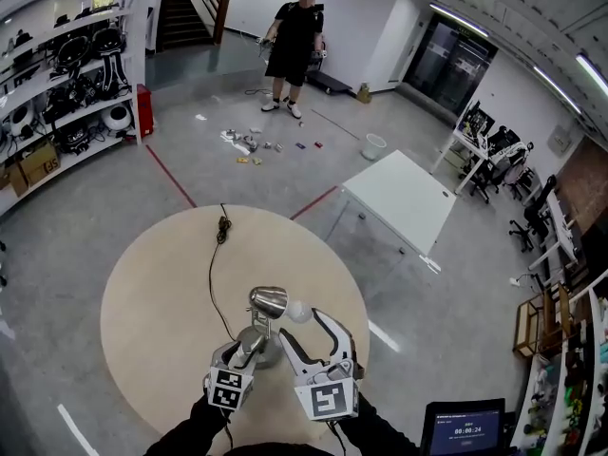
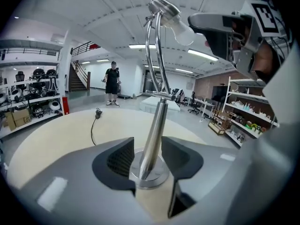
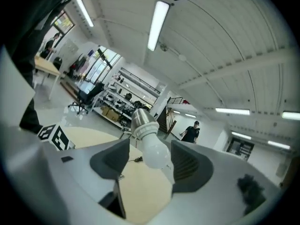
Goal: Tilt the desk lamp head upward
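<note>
— Room/bkgd first, pls?
— Big workshop hall, grey floor [image 1: 285, 169] w/ red tape lines [image 1: 171, 174]. Round beige table [image 1: 152, 302] sits under L gripper [image 2: 147, 156] & R gripper [image 3: 150, 161]. Beyond both: white table [image 1: 399, 198], shelves [image 1: 66, 65] w/ gear, stairs [image 1: 185, 12], one person [image 1: 294, 36] standing.
— Item 1, desk lamp [image 1: 268, 304]?
— Chrome finish. Round base [image 2: 149, 176] on tabletop, straight stem [image 2: 153, 130] rising fr. it, curved upper arm [image 2: 158, 90], small metal head [image 3: 142, 117] w/ bare white bulb [image 3: 156, 151]. Black cable [image 1: 213, 283] trails away across tabletop.
— L gripper?
— Jaws apart, either side of stem just above base. Gap shows at one pad, no clamp.
— R gripper?
— Up at lamp head, above L one. Jaws apart, bulb betw. them, its tip close to one pad, other pad clear.
</note>
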A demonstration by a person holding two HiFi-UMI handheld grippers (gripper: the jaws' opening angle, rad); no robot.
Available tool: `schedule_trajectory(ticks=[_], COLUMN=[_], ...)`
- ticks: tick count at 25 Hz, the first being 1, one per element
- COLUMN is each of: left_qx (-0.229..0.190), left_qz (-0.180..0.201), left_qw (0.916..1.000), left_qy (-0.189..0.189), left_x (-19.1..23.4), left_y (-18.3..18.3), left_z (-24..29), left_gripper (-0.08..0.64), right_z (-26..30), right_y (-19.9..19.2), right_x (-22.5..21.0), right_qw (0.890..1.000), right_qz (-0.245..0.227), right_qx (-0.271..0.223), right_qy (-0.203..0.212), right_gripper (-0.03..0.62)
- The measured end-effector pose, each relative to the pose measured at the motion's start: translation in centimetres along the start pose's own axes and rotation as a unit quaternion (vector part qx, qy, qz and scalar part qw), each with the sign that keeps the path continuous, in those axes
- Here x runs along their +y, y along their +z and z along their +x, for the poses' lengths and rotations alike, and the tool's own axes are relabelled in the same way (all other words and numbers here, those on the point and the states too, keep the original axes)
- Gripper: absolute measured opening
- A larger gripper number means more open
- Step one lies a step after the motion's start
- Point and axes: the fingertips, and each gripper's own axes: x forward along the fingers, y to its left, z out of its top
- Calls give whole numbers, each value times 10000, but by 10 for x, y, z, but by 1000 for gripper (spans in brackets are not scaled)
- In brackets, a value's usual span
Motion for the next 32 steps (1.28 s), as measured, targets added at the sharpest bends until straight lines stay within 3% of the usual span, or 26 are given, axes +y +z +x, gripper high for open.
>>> schedule_trajectory(ticks=[2,8,12,16,23,29,32], left_qx=[-66,-409,-709,-1130,-1895,-2402,-2458], left_qz=[86,290,306,308,168,-920,-961], left_qw=[9999,9986,9967,9922,9801,9659,9645], left_qy=[20,148,266,425,576,281,133], left_x=[-1,-8,-4,-4,-2,-18,-33], left_y=[3,25,46,74,135,169,173], left_z=[-10,-46,-65,-97,-154,-193,-197], left_gripper=[188,178,170,163,146,118,104], right_z=[-4,-26,-36,-45,-39,-39,-40], right_y=[-4,-12,-12,-8,-18,-7,-3], right_x=[-1,6,0,5,8,22,29], right_qw=[9992,9953,9845,9652,9211,8849,8753], right_qz=[401,924,1674,2437,3658,4335,4446], right_qx=[-47,-215,-445,-729,-893,-1003,-1085], right_qy=[28,176,291,609,995,1380,1565], right_gripper=[291,291,271,204,86,6,5])
